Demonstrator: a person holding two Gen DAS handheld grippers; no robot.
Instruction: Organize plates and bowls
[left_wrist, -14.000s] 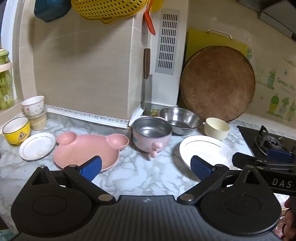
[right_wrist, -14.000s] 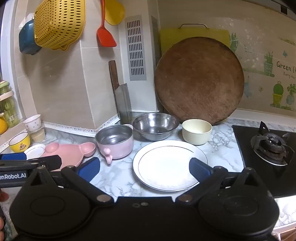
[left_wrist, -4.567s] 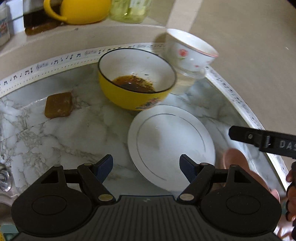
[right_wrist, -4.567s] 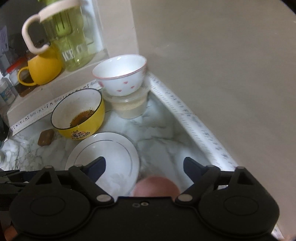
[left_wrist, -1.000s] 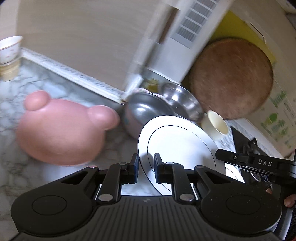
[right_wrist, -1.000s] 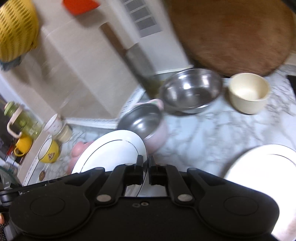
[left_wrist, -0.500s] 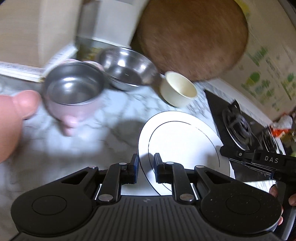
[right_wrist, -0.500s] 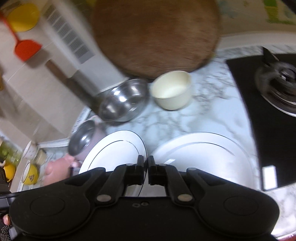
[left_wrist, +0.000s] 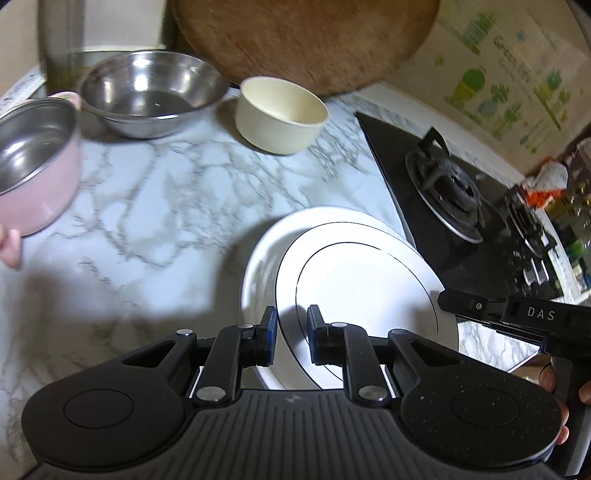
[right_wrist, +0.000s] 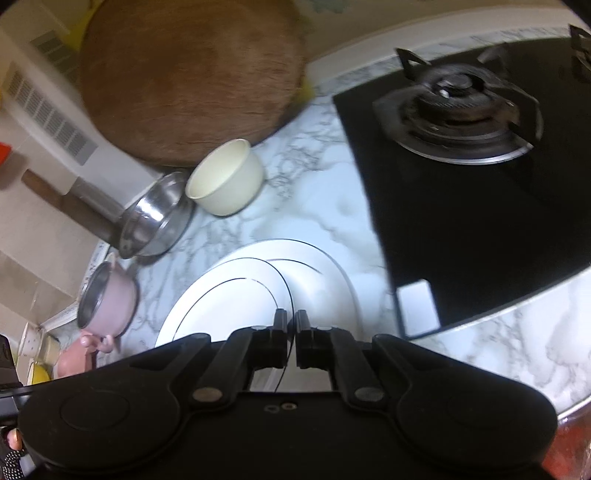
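Small white plate (left_wrist: 354, 280) hangs tilted over the big white plate (left_wrist: 258, 266) at 6 o'clock of the marble counter (left_wrist: 155, 192), not yet set down. Left gripper (left_wrist: 291, 332) and right gripper (right_wrist: 291, 328) both pinch its rim, jaws nearly closed. Left to sort, prob.: cream bowl (left_wrist: 282, 112) at 12, steel bowl (left_wrist: 149, 92) at 11, pink pot (left_wrist: 33, 162) at 9.

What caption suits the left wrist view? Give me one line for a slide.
Both grippers carry the small white plate over the large white plate beside the stove.
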